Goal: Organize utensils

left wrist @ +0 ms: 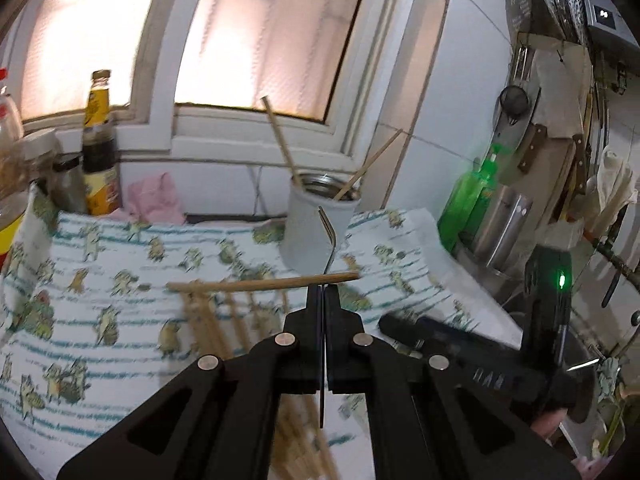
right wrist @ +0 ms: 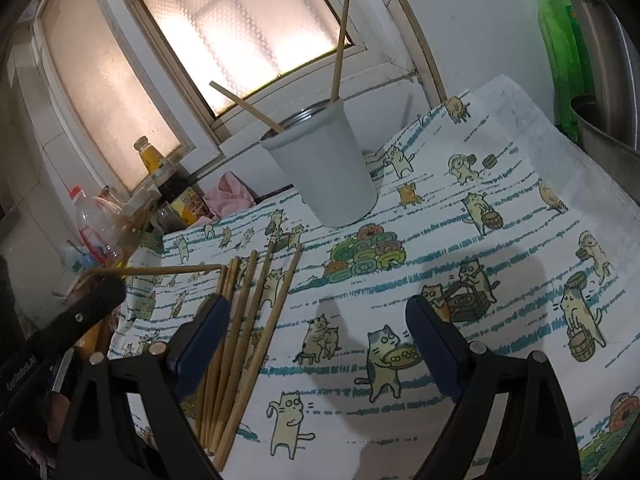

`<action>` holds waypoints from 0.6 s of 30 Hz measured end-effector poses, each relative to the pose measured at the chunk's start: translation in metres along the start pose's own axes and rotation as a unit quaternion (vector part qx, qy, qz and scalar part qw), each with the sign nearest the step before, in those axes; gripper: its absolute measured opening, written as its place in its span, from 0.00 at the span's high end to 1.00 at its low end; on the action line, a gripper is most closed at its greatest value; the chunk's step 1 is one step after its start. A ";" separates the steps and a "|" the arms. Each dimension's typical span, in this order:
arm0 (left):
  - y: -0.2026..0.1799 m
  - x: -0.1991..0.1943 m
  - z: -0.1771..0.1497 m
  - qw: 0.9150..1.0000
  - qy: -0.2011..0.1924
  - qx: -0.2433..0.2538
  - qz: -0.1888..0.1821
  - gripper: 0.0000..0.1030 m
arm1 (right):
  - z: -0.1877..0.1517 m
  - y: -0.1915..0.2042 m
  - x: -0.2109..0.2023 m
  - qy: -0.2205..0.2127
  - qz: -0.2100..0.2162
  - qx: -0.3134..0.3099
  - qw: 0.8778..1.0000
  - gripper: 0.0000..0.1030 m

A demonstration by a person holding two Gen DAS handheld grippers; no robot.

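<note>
My left gripper (left wrist: 323, 287) is shut on a wooden chopstick (left wrist: 260, 283) that lies crosswise at its tips, held above the cloth. The same chopstick (right wrist: 160, 270) shows at the left of the right wrist view, held by the left gripper (right wrist: 105, 285). A white cup (left wrist: 316, 222) (right wrist: 326, 172) stands upright on the cat-print cloth (right wrist: 500, 216) with two chopsticks leaning in it. Several chopsticks (right wrist: 244, 332) lie in a loose bundle on the cloth. My right gripper (right wrist: 316, 334) is open and empty above the cloth, its left finger over the bundle.
Sauce bottles (left wrist: 98, 148) and jars stand at the left by the window. A pink rag (left wrist: 154, 196) lies behind the cloth. A green bottle (left wrist: 470, 200), a steel pot (left wrist: 500, 224) and hanging knives are at the right.
</note>
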State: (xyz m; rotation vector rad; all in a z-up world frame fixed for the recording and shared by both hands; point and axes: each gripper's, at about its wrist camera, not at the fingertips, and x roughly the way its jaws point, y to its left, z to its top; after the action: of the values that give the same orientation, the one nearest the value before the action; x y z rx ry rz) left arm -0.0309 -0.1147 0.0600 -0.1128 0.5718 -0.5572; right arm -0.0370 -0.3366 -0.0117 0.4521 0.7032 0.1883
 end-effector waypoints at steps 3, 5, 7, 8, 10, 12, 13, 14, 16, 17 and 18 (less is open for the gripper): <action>-0.007 0.008 0.017 1.000 -0.010 -0.006 -0.017 0.99 | 0.003 0.001 -0.002 -0.003 -0.008 -0.001 1.000 0.14; -0.010 0.011 0.027 1.000 -0.022 -0.009 -0.016 0.99 | 0.004 0.000 -0.001 -0.002 -0.018 0.001 1.000 0.14; -0.013 0.014 0.037 0.999 -0.036 -0.004 -0.020 0.99 | 0.005 -0.002 0.000 0.000 -0.021 0.001 1.000 0.14; -0.011 0.015 0.041 0.999 -0.039 -0.007 -0.017 0.99 | 0.005 -0.003 0.000 0.001 -0.022 0.001 1.000 0.14; -0.005 0.016 0.048 0.999 -0.041 -0.027 -0.023 0.99 | 0.006 -0.006 -0.001 0.002 -0.028 -0.001 1.000 0.14; -0.002 0.012 0.051 0.997 -0.041 -0.038 -0.059 0.99 | 0.007 -0.008 -0.001 0.004 -0.032 -0.003 0.999 0.14; -0.002 0.007 0.051 0.996 -0.047 -0.038 -0.070 0.99 | 0.007 -0.009 -0.001 0.004 -0.032 -0.003 0.999 0.14; -0.003 0.004 0.052 0.996 -0.055 -0.034 -0.068 0.99 | 0.007 -0.011 -0.001 0.004 -0.032 -0.003 0.999 0.14; -0.007 0.000 0.056 0.997 -0.071 -0.018 -0.034 0.99 | 0.007 -0.012 -0.001 0.003 -0.034 -0.002 0.999 0.14; -0.007 -0.001 0.057 0.997 -0.074 -0.013 -0.017 0.99 | 0.008 -0.013 0.000 0.003 -0.035 -0.001 0.999 0.14; -0.005 0.000 0.058 0.997 -0.075 -0.013 -0.002 0.99 | 0.008 -0.014 0.001 0.002 -0.035 0.001 0.999 0.14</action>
State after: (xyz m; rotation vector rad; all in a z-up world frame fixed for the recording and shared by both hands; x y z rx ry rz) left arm -0.0023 -0.1217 0.1100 -0.1797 0.4323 -0.5408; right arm -0.0308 -0.3514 -0.0126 0.4288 0.7233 0.1218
